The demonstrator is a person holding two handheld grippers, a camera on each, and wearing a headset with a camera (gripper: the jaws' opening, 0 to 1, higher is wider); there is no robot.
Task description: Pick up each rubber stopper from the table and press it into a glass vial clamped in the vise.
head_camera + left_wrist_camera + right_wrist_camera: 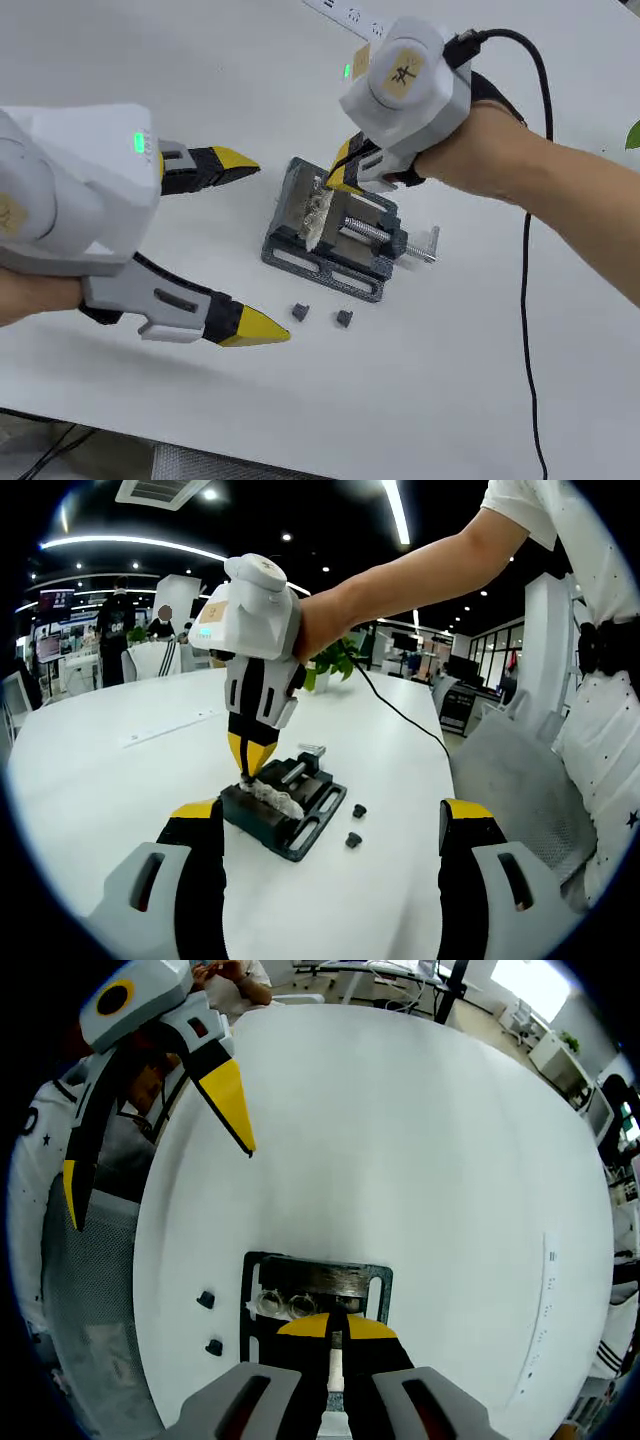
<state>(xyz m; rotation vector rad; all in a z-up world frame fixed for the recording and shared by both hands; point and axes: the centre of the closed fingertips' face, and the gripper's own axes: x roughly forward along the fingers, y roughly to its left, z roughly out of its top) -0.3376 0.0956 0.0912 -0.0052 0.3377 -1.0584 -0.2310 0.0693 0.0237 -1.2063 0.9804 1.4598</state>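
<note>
A dark grey vise (345, 262) stands mid-table with clear glass vials (318, 212) clamped in its jaws. Two small dark rubber stoppers (300, 312) (344, 319) lie on the table just in front of it. My right gripper (336, 181) is shut, its yellow tips pointing down right above the vials; I see nothing between the tips. In the right gripper view the shut tips (335, 1328) hang over the vials (285, 1304) and vise (315, 1272). My left gripper (254, 248) is wide open left of the vise, holding nothing. The left gripper view has the vise (300, 825) and stoppers (355, 823).
A white power strip (345, 14) lies at the table's far edge. A black cable (527, 300) trails from the right gripper across the table's right side. The vise's screw handle (425, 250) sticks out to the right. A person's bare forearm (560, 190) reaches in from the right.
</note>
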